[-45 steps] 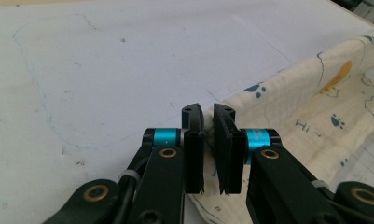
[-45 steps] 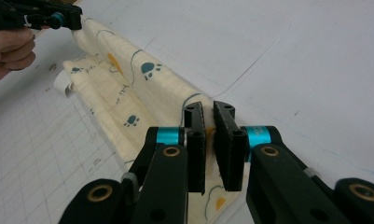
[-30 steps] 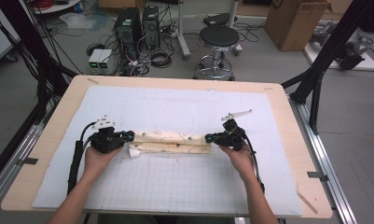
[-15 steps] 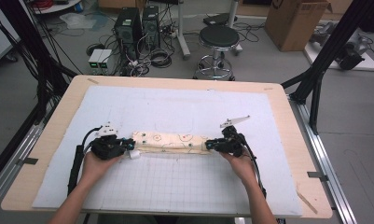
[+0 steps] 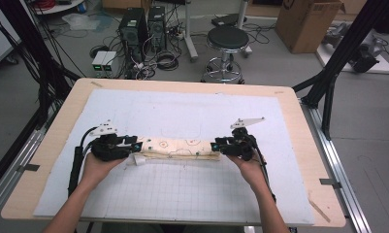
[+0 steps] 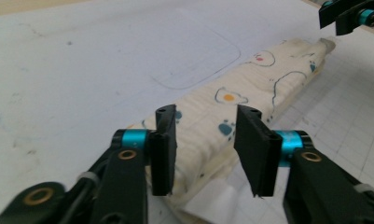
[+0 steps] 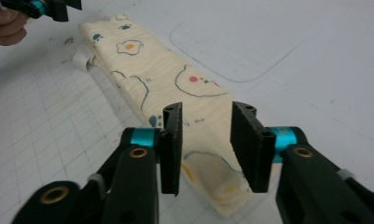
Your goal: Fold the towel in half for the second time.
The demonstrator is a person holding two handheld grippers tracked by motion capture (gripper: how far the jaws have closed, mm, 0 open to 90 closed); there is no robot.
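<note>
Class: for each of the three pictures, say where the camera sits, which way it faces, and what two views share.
High view: above the table, looking forward and down; forearms, left gripper, right gripper.
Left gripper view: rides the left gripper, looking along the folded cloth.
Right gripper view: rides the right gripper, facing the other way.
Shared: the cloth, jaws just opened.

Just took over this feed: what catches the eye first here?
A long folded cream cloth printed with eggs and paw marks lies across the middle of the white mat. The left gripper and right gripper sit at its two ends, jaws just opening, fingers off the fabric.
</note>
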